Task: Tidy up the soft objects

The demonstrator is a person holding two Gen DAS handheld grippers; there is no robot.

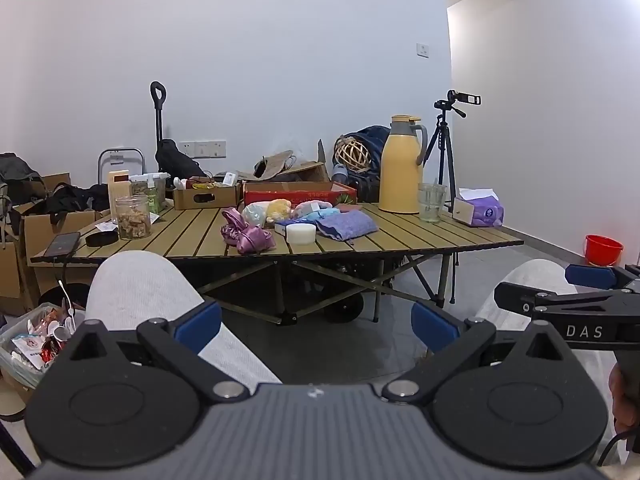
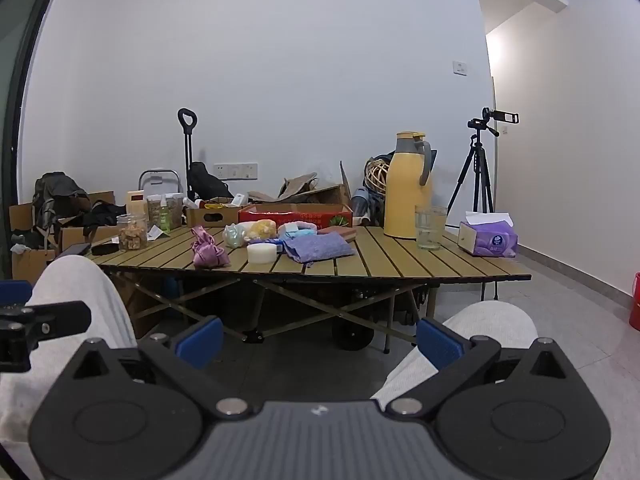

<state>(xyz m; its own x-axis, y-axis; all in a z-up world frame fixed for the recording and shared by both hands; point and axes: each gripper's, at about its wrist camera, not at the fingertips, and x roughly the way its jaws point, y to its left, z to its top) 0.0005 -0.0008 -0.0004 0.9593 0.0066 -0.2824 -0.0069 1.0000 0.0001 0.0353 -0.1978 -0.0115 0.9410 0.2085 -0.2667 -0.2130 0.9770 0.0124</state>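
Note:
Soft things lie in a cluster mid-table: a pink satin pouch (image 1: 246, 234) (image 2: 207, 251), a pale green plush (image 1: 253, 213) (image 2: 234, 236), a yellow plush (image 1: 279, 209) (image 2: 262, 229), a light blue cloth (image 1: 320, 212) (image 2: 298, 232), a purple towel (image 1: 347, 226) (image 2: 318, 247) and a white round sponge (image 1: 302, 233) (image 2: 262, 253). My left gripper (image 1: 316, 324) is open and empty, held low above my knees, well short of the table. My right gripper (image 2: 318, 338) is open and empty too, at the same height; it shows at the right edge of the left wrist view (image 1: 560, 292).
The slatted folding table (image 1: 420, 236) (image 2: 400, 260) also carries a red box (image 1: 300, 192), a cardboard box (image 1: 206, 196), a snack jar (image 1: 133, 216), a phone (image 1: 62, 243), a yellow jug (image 1: 400, 168), a glass (image 1: 431, 202) and a tissue box (image 1: 480, 210). A tripod (image 1: 444, 148), red bucket (image 1: 603, 250) and bin (image 1: 36, 344) stand around.

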